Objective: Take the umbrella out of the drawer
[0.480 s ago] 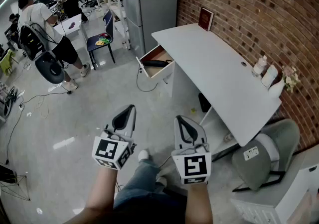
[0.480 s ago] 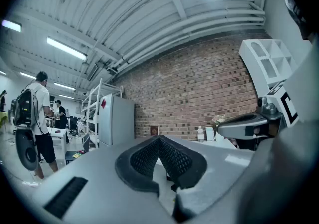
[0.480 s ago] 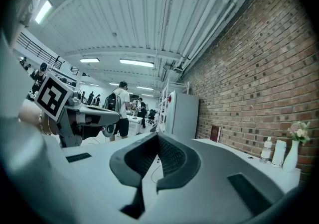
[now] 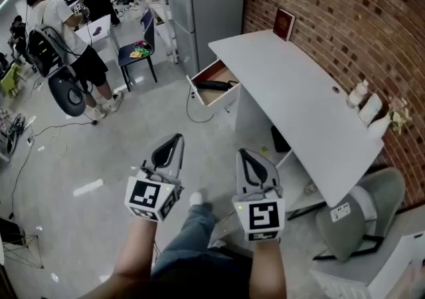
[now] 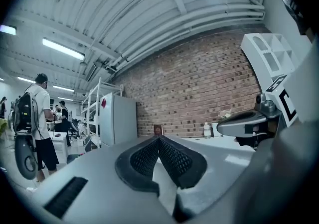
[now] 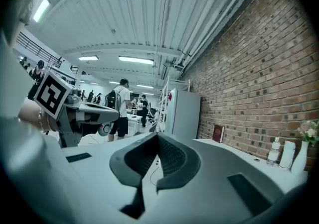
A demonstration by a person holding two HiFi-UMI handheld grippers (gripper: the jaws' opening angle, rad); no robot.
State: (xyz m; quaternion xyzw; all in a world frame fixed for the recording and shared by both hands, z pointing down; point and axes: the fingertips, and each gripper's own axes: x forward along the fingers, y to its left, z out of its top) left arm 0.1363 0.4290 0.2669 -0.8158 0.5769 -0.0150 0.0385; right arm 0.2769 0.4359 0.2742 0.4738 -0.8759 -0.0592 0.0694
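Observation:
An open drawer (image 4: 229, 92) juts from the far end of the white desk (image 4: 299, 98) by the brick wall. A black folded umbrella (image 4: 211, 84) lies inside it. Both grippers are held level over the floor, well short of the drawer. My left gripper (image 4: 174, 139) (image 5: 159, 138) is shut with nothing in it. My right gripper (image 4: 243, 154) (image 6: 158, 136) is beside it, also shut and empty. Each gripper view shows the other gripper at its edge and the desk top ahead.
A red book (image 4: 284, 24) leans on the wall on the desk; bottles and a small vase (image 4: 369, 102) stand at its near end. A grey chair (image 4: 362, 221) sits at lower right, a grey cabinet (image 4: 209, 2) beyond the drawer. People and chairs (image 4: 66, 38) fill the upper left.
The view has shifted a little, so desk and drawer sit slightly lower and further right. Both grippers stay side by side and shut.

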